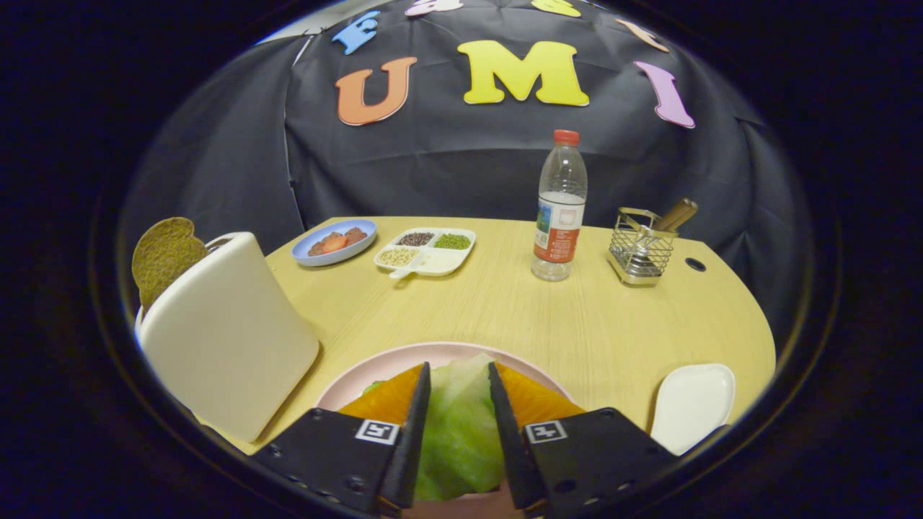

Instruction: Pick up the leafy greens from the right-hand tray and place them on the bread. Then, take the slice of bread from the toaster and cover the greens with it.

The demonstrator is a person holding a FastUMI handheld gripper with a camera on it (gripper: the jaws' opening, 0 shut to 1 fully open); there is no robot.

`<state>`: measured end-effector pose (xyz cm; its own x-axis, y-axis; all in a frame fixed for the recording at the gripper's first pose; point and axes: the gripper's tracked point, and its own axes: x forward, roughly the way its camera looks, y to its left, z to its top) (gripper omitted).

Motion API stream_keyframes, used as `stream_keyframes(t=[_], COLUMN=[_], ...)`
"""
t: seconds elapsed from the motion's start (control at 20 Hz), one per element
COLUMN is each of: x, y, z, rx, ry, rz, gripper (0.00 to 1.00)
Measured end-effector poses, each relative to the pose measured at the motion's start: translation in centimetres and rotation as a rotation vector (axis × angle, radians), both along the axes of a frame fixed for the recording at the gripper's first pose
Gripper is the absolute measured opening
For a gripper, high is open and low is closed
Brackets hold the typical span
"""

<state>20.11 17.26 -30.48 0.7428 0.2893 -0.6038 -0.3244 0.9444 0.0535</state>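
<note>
A pale wooden table [505, 310] fills the booth. The claw [459, 404] clasps the leafy greens [458, 432] between both fingers, directly over the pink plate [360, 382]. The toaster [223, 339], with its bread slice [162, 256], stands just ahead-left.

The hand-held two-finger gripper [459, 375] points forward and slightly down — its fingers [417, 425] set narrowly apart, converging toward their tips.
</note>
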Motion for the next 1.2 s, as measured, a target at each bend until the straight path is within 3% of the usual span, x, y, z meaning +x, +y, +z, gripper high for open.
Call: stream_keyframes(t=[0.2, 0.35, 0.75, 1.05, 1.2], x=[-0.5, -1.5, -5.6, -9.6, -10.8], y=[-1.2, -2.1, -1.5, 2.6, 5.7], z=[2.0, 3.8, 12.7, 21.0, 22.8], rx=[-0.044, -0.058, -0.031, 0.064, 0.096], ry=[-0.080, -0.123, -0.279, -0.378, -0.399], rz=[-0.011, -0.037, -0.065, -0.033, -0.003], gripper=[0.80, 0.94, 0.95, 0.95, 0.94])
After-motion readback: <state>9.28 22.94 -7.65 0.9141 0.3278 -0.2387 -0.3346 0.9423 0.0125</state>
